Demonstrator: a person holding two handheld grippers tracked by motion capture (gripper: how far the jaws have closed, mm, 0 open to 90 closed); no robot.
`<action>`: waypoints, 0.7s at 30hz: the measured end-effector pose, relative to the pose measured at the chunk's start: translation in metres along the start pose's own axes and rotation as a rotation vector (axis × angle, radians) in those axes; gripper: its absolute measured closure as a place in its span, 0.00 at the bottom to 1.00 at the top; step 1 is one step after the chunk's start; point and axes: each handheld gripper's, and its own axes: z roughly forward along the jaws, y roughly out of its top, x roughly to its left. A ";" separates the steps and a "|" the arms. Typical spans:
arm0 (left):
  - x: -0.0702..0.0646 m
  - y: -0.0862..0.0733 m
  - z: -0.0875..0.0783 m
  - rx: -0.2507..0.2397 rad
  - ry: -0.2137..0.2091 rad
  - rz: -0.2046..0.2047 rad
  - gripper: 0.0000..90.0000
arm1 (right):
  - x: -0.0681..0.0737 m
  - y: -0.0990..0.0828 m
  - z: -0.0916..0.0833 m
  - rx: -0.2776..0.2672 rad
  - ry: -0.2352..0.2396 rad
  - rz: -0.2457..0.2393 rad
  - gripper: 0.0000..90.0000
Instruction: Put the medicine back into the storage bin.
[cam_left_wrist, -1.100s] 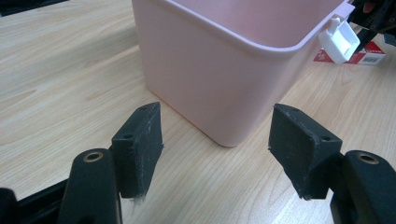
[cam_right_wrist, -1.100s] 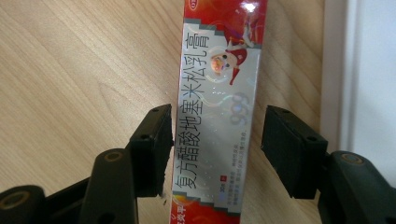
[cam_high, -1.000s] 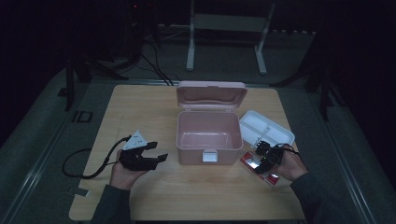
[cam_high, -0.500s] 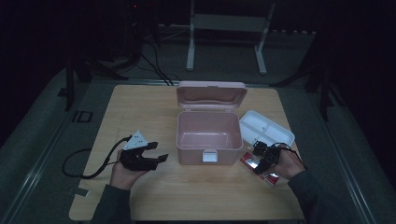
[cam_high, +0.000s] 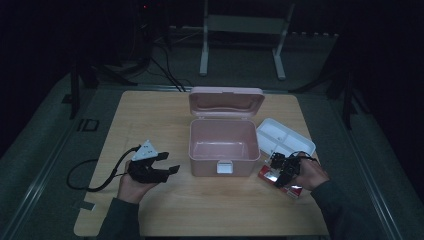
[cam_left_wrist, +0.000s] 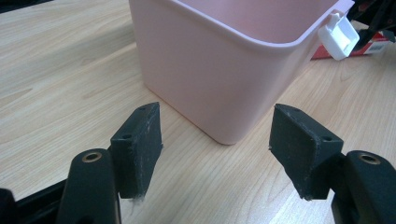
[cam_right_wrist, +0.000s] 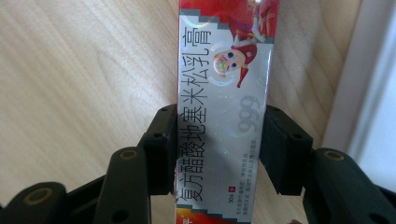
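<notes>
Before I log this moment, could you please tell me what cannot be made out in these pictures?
- Medicine carton: both ends run past the frame edges in the right gripper view; the right gripper, whose jaws have just been closing, flanks it, but firm pressing is unclear.
- Pink box: in the left gripper view its wall hides the inside.
- White tray: the dim, distant high view blurs its contents.
- Left gripper: open, nothing between.

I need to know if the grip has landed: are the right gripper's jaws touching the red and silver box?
Touching. In the right gripper view the right gripper has just been closing, and both pads sit against the sides of the box.
</notes>
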 end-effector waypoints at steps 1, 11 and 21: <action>0.000 0.000 0.000 -0.001 0.000 0.000 0.38 | 0.000 -0.001 -0.003 -0.005 0.001 -0.004 0.57; 0.000 0.000 0.000 0.000 0.001 0.000 0.38 | -0.006 -0.010 -0.055 -0.071 -0.031 -0.056 0.57; 0.000 0.000 0.000 0.001 0.000 0.005 0.38 | -0.005 0.000 -0.110 -0.140 -0.074 -0.122 0.57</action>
